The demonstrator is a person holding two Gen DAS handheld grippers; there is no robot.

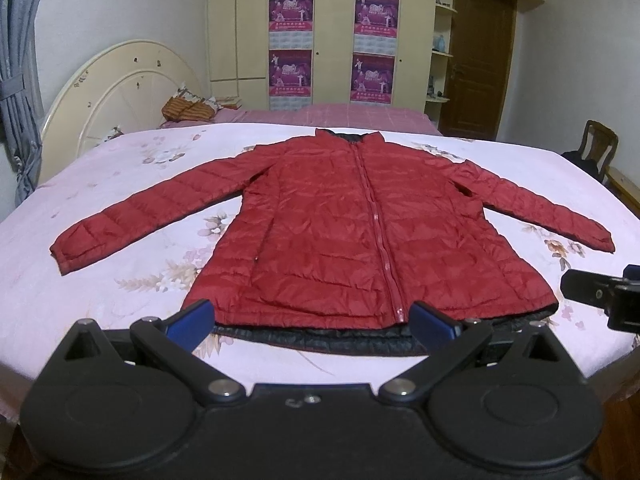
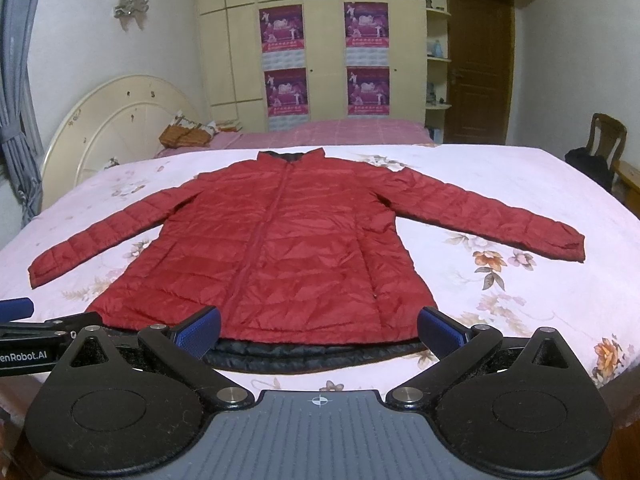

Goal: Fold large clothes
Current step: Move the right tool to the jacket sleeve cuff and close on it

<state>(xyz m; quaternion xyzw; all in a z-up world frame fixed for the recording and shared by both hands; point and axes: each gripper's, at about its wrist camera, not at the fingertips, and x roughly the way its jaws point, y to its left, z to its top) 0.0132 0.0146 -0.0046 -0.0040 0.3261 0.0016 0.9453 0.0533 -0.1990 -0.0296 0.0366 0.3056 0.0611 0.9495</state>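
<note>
A red quilted jacket (image 1: 340, 224) lies flat and zipped on the bed, front up, collar at the far side, both sleeves spread out to the sides. Its dark lining shows along the near hem (image 1: 320, 338). It also shows in the right wrist view (image 2: 280, 248). My left gripper (image 1: 312, 322) is open and empty, its blue-padded fingers just before the near hem. My right gripper (image 2: 320, 330) is open and empty, also at the near hem. The right gripper shows at the right edge of the left wrist view (image 1: 600, 292); the left gripper shows at the left edge of the right wrist view (image 2: 24, 332).
The bed has a pink floral sheet (image 1: 140, 280) and a cream round headboard (image 1: 116, 96) at the left. A folded blanket and pillow (image 1: 188, 110) lie at the far side. A wardrobe with posters (image 1: 320, 40), a brown door (image 1: 476, 64) and a wooden chair (image 1: 596, 148) stand behind.
</note>
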